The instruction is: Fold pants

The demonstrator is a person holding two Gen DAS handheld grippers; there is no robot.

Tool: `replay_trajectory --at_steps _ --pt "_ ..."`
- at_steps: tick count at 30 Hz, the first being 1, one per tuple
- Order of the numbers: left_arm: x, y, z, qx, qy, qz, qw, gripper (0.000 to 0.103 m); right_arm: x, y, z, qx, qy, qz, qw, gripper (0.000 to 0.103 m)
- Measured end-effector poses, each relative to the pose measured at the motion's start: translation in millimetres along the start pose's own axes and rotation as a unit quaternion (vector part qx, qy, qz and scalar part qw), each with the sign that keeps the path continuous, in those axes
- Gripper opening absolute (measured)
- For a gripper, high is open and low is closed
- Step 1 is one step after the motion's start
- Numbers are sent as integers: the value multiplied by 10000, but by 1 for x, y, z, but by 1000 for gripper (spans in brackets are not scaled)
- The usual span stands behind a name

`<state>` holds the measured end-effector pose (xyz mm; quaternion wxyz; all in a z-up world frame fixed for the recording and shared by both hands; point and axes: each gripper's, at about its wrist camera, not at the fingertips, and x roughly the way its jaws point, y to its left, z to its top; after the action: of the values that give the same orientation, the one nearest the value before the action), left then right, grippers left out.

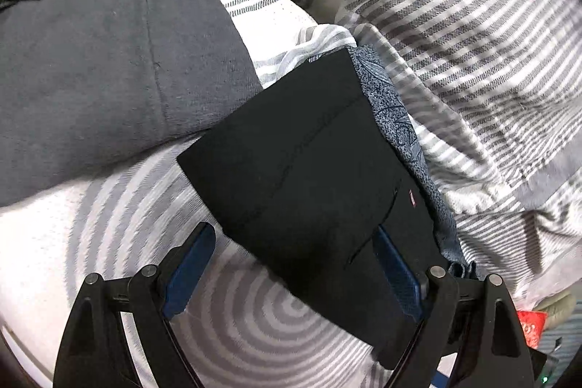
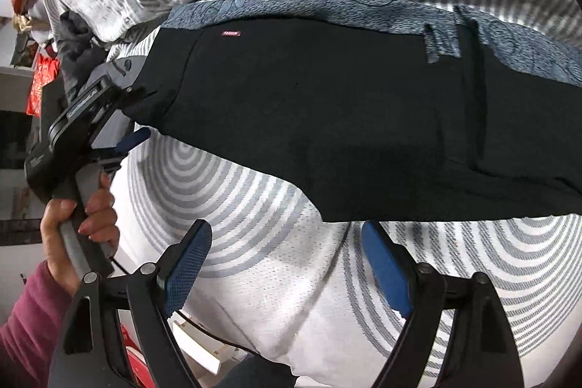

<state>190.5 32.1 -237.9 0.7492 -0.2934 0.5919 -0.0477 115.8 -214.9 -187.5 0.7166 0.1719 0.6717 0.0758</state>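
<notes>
Pants [image 2: 327,119]: black, folded flat on my patterned mattress [image 2: 276,279] — soft, limp, light.
Left gripper [image 1: 294,260]: spread, straddling their end.
Right gripper [image 2: 283,264]: spread, empty.
Hold: I'd pinch the near edge.

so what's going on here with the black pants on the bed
A person is folding black pants on a mattress with a grey ring pattern, holding a hand-held gripper in each hand. The left hand-held gripper is open over one end of the pants, one finger on the fabric. The right hand-held gripper is open just short of the long edge, gripping nothing. The pants lie flat in a long strip, partly over a blue patterned garment.
</notes>
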Motion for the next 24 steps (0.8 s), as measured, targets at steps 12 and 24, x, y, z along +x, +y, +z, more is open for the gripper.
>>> replay_trajectory --at_steps 12,24 --pt "10 -7 9 -54 -13 299 9995 64 -10 0 23 -57 -158 32 9999 87" --pt "-6 -69 -20 2041 -904 1541 9625 32 -25 27 114 -227 -116 425 9988 87"
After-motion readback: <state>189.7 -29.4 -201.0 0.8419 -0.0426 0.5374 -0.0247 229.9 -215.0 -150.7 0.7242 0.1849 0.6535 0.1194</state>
